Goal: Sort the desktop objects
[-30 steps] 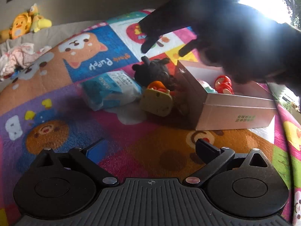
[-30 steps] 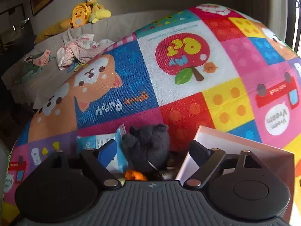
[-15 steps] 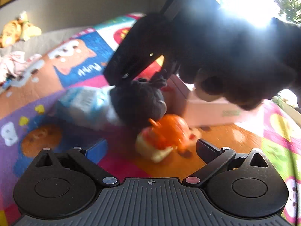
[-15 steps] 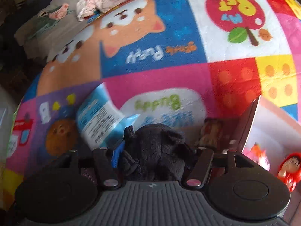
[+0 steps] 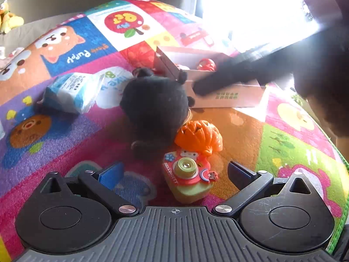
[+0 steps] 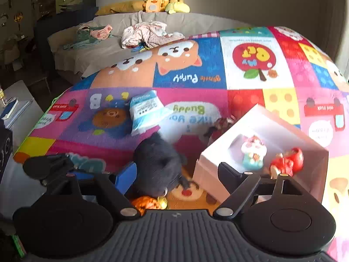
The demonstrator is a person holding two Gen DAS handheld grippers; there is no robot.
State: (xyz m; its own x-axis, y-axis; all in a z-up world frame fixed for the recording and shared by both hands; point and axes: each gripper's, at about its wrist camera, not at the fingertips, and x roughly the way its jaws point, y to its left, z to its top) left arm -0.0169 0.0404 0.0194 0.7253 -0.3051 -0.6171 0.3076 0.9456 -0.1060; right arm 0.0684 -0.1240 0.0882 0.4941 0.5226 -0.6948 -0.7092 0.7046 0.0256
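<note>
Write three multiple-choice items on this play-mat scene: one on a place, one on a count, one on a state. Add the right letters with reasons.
1. Where does the toy camera lie?
A. in the box
B. on the mat between the left gripper's fingers
C. on the sofa

2. How many figurines stand in the box?
A. two
B. four
C. none

3. How is the right gripper?
A. shut on the black plush toy
B. shut on the tissue pack
C. open, holding nothing

Key: 1 B, the left wrist view shows it on the mat before the open left gripper. 2 A, one pale figurine, one red. 3 C, its jaws have just been opening; the black plush toy lies loose.
</note>
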